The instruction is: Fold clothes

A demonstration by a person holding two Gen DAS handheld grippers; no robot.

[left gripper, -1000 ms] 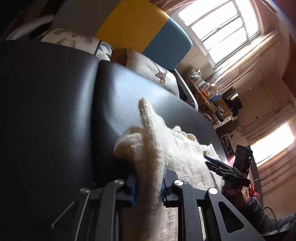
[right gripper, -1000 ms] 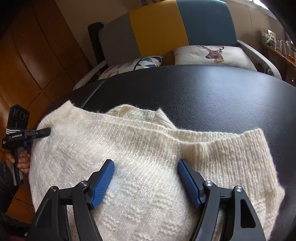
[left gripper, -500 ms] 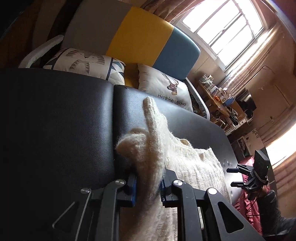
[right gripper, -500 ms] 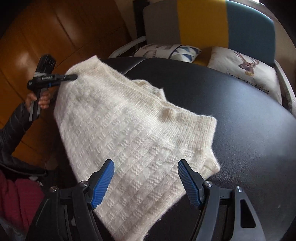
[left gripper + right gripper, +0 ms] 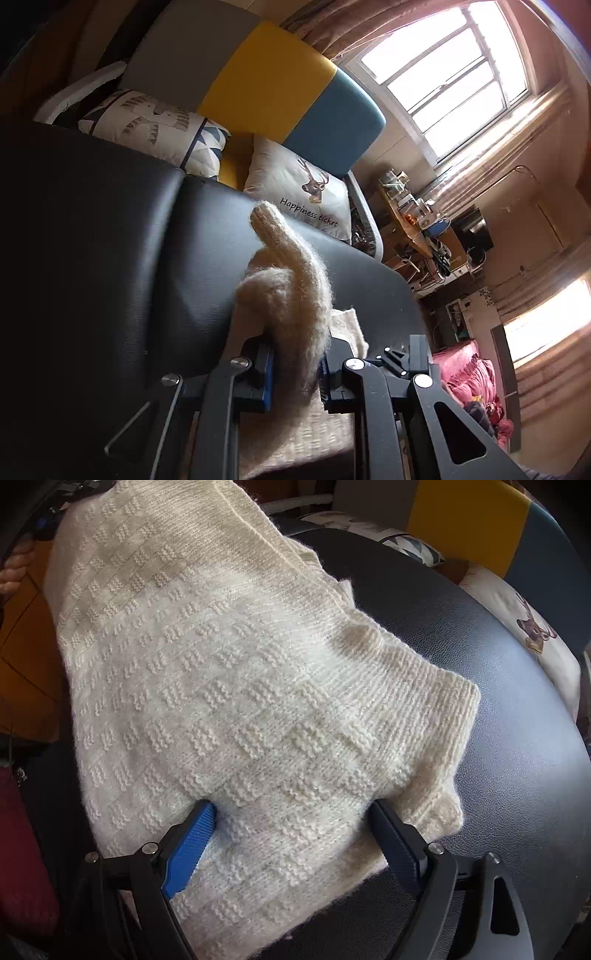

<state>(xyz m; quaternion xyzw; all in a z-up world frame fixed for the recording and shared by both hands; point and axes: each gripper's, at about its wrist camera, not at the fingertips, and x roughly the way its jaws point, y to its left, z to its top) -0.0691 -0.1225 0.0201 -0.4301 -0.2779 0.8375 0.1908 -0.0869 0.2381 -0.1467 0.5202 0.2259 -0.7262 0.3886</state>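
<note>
A cream knitted sweater (image 5: 236,686) lies spread over a black padded leather surface (image 5: 517,746). My right gripper (image 5: 291,830) is open, its blue pads wide apart over the sweater's near part, gripping nothing. My left gripper (image 5: 295,369) is shut on a bunched fuzzy edge of the sweater (image 5: 291,295), which sticks up between its fingers. In the right wrist view the left gripper (image 5: 55,502) shows at the top left corner, holding the sweater's far edge raised, with a person's hand (image 5: 14,568) below it.
Behind the black surface (image 5: 110,240) stands a grey, yellow and blue sofa back (image 5: 266,88) with two printed cushions (image 5: 299,188). A cluttered desk (image 5: 421,225) and bright windows lie to the right. Wooden panels (image 5: 22,657) and red fabric (image 5: 22,849) are on the left.
The left gripper has lifted and carried its sweater edge over toward the right gripper. The right gripper has come close over the sweater, still open.
</note>
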